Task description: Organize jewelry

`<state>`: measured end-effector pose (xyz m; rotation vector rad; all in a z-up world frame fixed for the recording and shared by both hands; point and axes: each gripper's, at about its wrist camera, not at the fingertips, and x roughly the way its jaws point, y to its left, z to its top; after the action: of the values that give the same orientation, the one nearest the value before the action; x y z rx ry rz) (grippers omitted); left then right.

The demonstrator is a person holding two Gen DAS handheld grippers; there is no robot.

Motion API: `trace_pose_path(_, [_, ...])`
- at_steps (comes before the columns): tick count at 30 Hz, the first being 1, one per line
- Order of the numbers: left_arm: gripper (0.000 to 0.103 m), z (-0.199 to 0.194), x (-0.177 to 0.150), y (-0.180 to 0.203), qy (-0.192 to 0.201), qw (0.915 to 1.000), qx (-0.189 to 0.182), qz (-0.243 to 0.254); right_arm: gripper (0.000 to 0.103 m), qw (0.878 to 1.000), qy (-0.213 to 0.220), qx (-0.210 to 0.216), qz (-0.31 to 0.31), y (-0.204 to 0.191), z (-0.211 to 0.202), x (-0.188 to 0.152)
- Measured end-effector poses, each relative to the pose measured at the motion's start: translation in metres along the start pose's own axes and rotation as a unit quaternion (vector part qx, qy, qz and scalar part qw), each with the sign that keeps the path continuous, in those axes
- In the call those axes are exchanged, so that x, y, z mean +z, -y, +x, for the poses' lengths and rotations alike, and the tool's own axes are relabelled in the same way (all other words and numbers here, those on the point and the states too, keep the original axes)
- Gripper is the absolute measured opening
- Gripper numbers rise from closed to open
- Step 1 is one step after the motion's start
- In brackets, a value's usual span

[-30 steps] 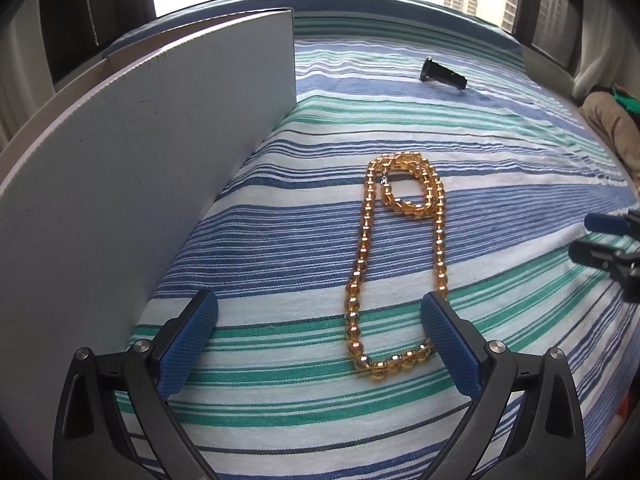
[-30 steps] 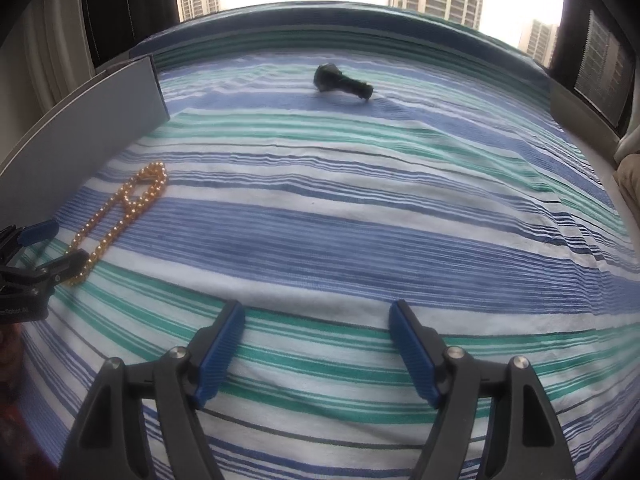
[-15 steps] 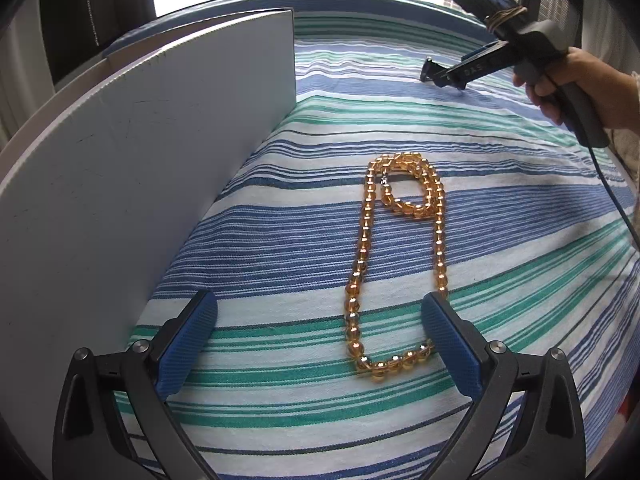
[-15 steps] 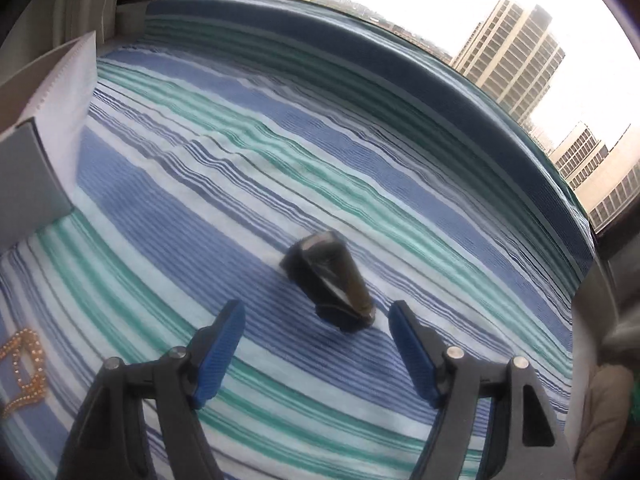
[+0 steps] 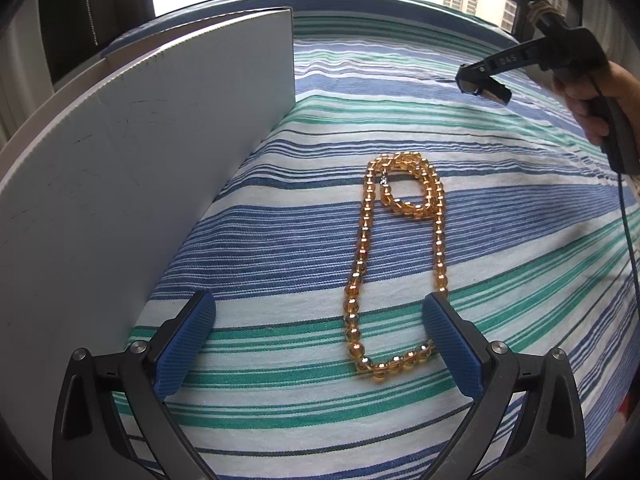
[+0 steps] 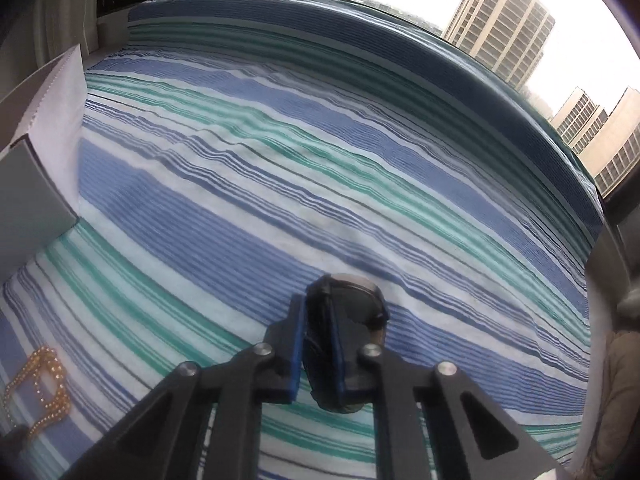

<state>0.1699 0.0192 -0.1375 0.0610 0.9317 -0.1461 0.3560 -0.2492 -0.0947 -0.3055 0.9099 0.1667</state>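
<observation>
An amber bead necklace (image 5: pixel 394 256) lies looped on the striped bedspread (image 5: pixel 280 232). My left gripper (image 5: pixel 318 340) is open and empty, low over the spread, with the necklace's near end between its blue fingers. My right gripper (image 6: pixel 316 344) is shut on a black wristwatch (image 6: pixel 356 308) and holds it just above the spread. In the left wrist view the right gripper (image 5: pixel 480 80) is at the far right with the watch (image 5: pixel 494 90) in its jaws. The necklace shows at the lower left of the right wrist view (image 6: pixel 40 388).
A white cardboard box (image 5: pixel 132 152) stands along the left side of the bed, also visible in the right wrist view (image 6: pixel 36 168). A window with high-rise buildings (image 6: pixel 504 20) is beyond the bed's far edge. A hand (image 5: pixel 596 100) holds the right gripper.
My right gripper travelled across the bed to the black watch, closed on it and lifted it slightly. My left gripper and the necklace have not moved.
</observation>
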Motion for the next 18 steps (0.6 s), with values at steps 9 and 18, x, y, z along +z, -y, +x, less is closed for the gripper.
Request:
trace_pose_path(9, [0.102, 0.0, 0.0, 0.0, 0.0, 1.0, 0.0, 0.0, 0.012, 0.995, 0.016, 0.092, 0.043, -0.019, -0.095, -0.113])
trace_pose_path(18, [0.101, -0.001, 0.007, 0.003, -0.037, 0.9993, -0.006, 0.007, 0.011, 0.993, 0.016, 0.094, 0.073, -0.066, -0.111, -0.205])
